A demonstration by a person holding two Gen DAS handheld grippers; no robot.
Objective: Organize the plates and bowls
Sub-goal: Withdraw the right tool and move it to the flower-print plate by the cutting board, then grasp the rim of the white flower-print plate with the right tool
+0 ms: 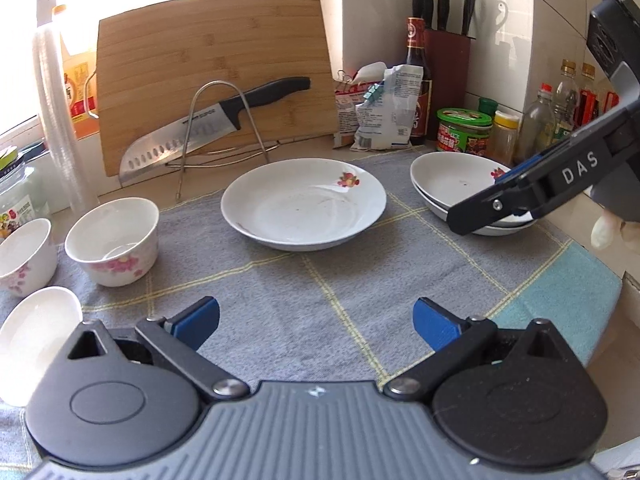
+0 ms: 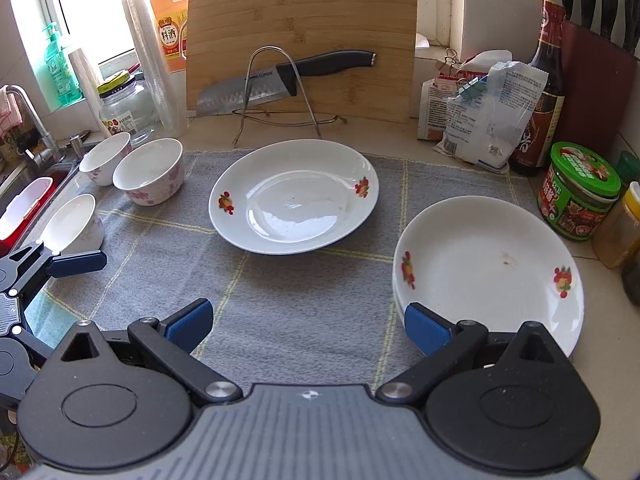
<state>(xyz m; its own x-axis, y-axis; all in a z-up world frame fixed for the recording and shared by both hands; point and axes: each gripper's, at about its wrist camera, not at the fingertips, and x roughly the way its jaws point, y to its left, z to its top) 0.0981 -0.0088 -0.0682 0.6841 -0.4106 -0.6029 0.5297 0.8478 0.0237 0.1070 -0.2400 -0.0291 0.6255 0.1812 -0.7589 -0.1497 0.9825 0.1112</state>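
A grey cloth (image 2: 280, 300) is being used as the work area on the counter, and everything is being placed here relative to the single plate (image 2: 294, 196) lying at its middle. To the right of that plate, a stack of plates (image 2: 488, 272) is being built at the cloth's right edge; at least two are being shown nested there, though the exact count cannot be told. To the left of the plate, three bowls are being kept apart from one another: a flowered bowl (image 2: 150, 176) nearest it, a second bowl (image 2: 105, 158) just behind that, and a third bowl (image 2: 74, 224) nearer the camera. Behind the plate, a knife (image 2: 280, 80) is being held in a wire rack against a cutting board (image 2: 304, 36). The left gripper (image 1: 316, 322) is being held wide open over bare cloth in front of the plate, with nothing between its blue pads. The right gripper (image 2: 306, 322) is likewise being held wide open and empty, its right pad (image 2: 426, 330) sitting just at the near rim of the stack; whether it is touching that rim cannot be told. As a judgement, the task is being carried out only in part: the plate stack is being formed, but the middle plate is not yet being added to it, and none of the bowls are being nested. The plate would probably be gripped by its rim and set on the stack, and the bowls gathered afterwards.
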